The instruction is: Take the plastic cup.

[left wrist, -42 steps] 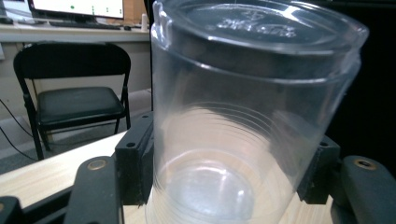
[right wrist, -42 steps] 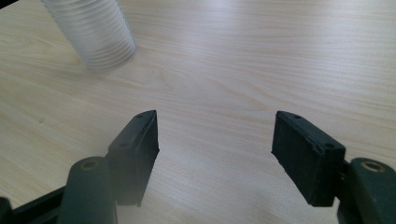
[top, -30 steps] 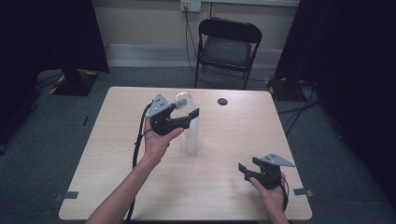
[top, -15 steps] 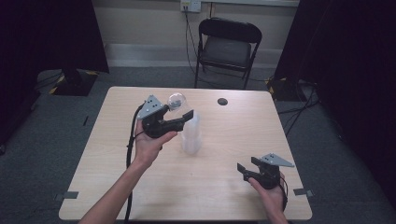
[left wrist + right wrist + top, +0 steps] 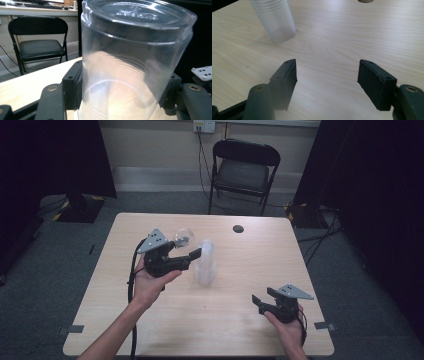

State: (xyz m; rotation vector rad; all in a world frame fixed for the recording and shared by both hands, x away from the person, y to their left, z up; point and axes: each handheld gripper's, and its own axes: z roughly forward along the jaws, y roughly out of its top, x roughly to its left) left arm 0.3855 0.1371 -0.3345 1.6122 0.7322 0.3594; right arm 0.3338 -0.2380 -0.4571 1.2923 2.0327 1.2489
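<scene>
A clear plastic cup (image 5: 182, 237) (image 5: 130, 57) is held upside down off the table, with my left gripper (image 5: 184, 248) (image 5: 122, 87) shut on its sides. Its pads (image 5: 72, 90) press on the cup's wall. Just right of it, a stack of clear cups (image 5: 205, 266) (image 5: 275, 20) stands upside down on the wooden table (image 5: 235, 320). My right gripper (image 5: 261, 301) (image 5: 327, 80) rests low near the table's front right, open with only bare wood between its fingers.
A small dark round object (image 5: 238, 228) (image 5: 365, 1) lies near the table's far edge. A black folding chair (image 5: 243, 170) (image 5: 37, 45) stands behind the table. Dark curtains flank the room, and cables run along the floor.
My left gripper has carried the single cup leftward and a little toward the person, away from the stack. The right gripper has stayed where it was.
</scene>
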